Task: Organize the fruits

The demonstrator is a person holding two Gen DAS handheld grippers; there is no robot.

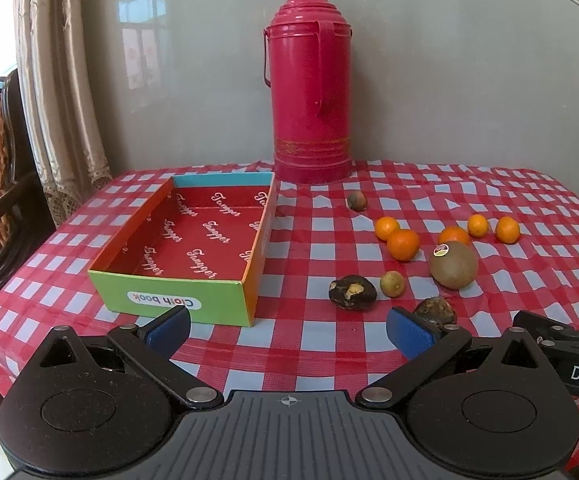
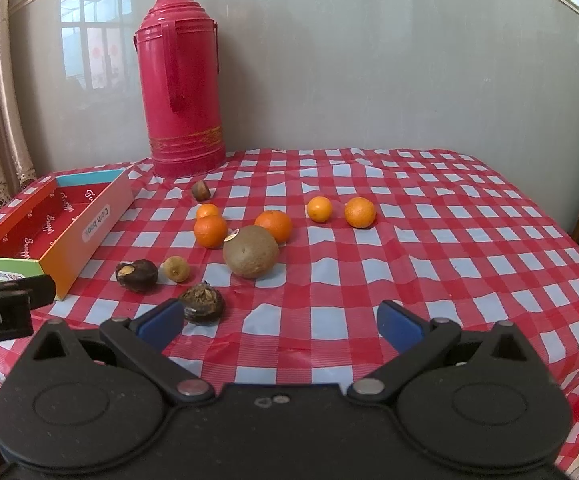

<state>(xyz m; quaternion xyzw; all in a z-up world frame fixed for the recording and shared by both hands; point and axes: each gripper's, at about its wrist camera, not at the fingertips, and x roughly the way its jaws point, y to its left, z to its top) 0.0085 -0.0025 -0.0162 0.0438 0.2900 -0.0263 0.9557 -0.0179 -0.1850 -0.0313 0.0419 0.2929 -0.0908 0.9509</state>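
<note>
Fruits all loose on checked tablecloth [image 2: 429, 216], right of empty Cloth book box [image 1: 177, 300]; none inside. Left gripper [image 1: 288, 330] and right gripper [image 2: 280, 322] both spread wide, holding nothing. Start with nearest dark fruit [image 2: 202, 305]: centre jaws, squeeze gently, looks soft.

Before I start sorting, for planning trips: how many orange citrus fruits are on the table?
5: two touching, one behind the kiwi, two farther right. None looks hidden.

Left gripper [image 1: 288, 326] and right gripper [image 2: 280, 320] side by side — blue-padded fingers [image 1: 168, 330] spread wide, nothing held.
</note>
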